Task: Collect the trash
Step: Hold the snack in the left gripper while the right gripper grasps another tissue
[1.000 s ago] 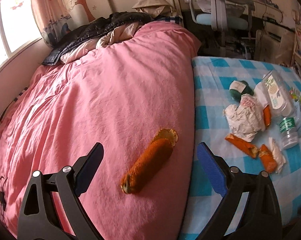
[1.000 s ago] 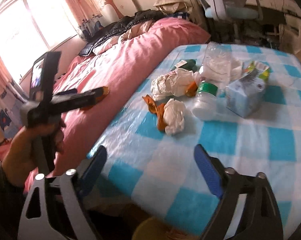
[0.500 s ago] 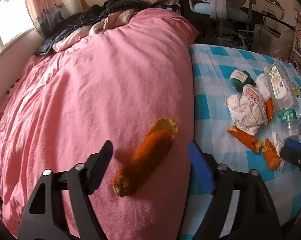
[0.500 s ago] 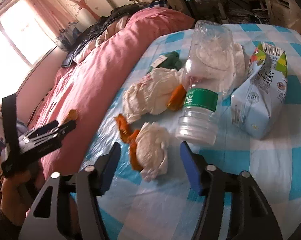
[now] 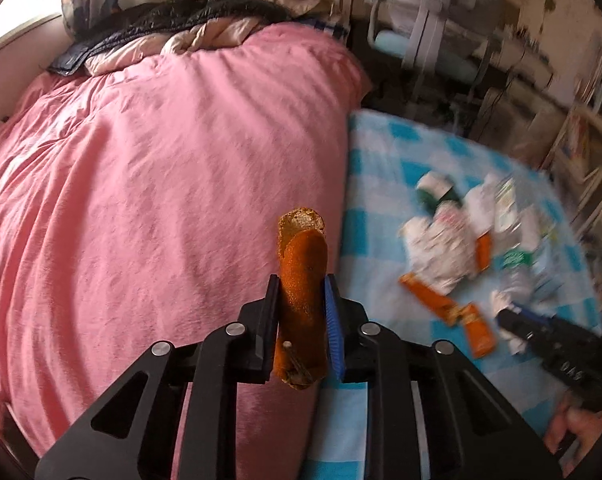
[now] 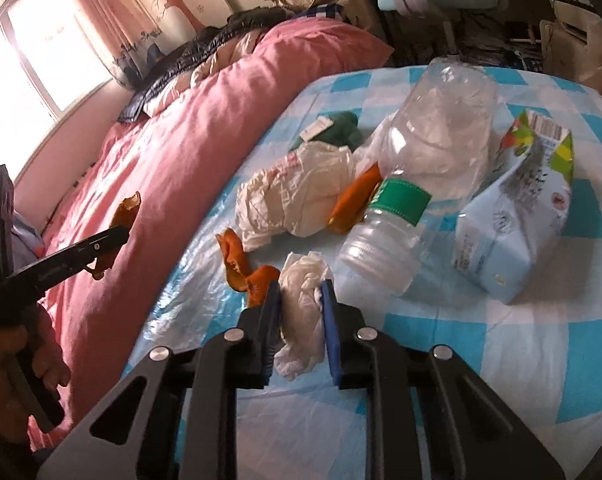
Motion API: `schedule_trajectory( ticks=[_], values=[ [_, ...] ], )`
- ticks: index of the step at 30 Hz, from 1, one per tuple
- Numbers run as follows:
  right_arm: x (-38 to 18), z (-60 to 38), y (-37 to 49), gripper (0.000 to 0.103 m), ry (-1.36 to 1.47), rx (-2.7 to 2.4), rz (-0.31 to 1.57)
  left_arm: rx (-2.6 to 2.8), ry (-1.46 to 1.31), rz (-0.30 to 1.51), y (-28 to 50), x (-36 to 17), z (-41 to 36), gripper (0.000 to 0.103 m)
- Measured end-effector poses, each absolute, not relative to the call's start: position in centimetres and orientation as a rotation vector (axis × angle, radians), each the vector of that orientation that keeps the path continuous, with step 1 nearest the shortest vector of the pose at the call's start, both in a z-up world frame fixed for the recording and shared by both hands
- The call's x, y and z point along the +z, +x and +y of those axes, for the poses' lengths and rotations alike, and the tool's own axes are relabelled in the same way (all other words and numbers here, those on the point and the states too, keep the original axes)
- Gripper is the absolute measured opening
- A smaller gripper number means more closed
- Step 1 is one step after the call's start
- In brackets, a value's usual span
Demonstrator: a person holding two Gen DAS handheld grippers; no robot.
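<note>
While its jaws are closing, the left gripper (image 5: 301,320) squeezes a long curl of orange peel (image 5: 302,280), pitted and rough outside, pale and spongy at its far end, lying on the soft, wrinkled pink quilt (image 5: 141,200) just beside the edge of the blue-and-white checked sheet (image 6: 501,360). On that glossy, plastic-looking sheet the right gripper (image 6: 301,312) is also closing, its ribbed blue pads pressing a crumpled white tissue (image 6: 303,304). Touching the tissue lie two bent strips of orange peel (image 6: 241,264). Beyond sit a wrinkled white paper wrapper (image 6: 301,192), a clear dented plastic bottle (image 6: 421,184) with a green label lying on its side, and a creased light-blue carton (image 6: 513,232).
</note>
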State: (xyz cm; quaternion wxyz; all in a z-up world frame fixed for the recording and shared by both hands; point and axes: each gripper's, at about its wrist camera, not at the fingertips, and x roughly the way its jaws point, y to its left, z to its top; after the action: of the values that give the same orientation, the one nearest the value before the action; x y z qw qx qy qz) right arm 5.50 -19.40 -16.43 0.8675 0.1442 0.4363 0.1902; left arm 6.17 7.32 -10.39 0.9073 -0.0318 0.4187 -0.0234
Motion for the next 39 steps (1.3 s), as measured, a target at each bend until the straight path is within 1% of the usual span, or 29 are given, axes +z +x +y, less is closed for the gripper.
schedule_trajectory(
  ticks=[6,15,39],
  values=[
    [-15.3,-20.6,3.8,0.021,0.372,0.423,0.891,-0.098,-0.034,0.772,4.3,-8.5,5.1,0.021],
    [-12.7,-22.1,1.2,0.021,0.420,0.437,0.814,-0.136,0.005,0.710,2.1,-6.9,2.5,0.021],
    [-10.1,-26.6,-4.0,0.021,0.375,0.353,0.670,-0.241,0.003,0.633,-3.8,-5.4,-2.9,0.021]
  ],
)
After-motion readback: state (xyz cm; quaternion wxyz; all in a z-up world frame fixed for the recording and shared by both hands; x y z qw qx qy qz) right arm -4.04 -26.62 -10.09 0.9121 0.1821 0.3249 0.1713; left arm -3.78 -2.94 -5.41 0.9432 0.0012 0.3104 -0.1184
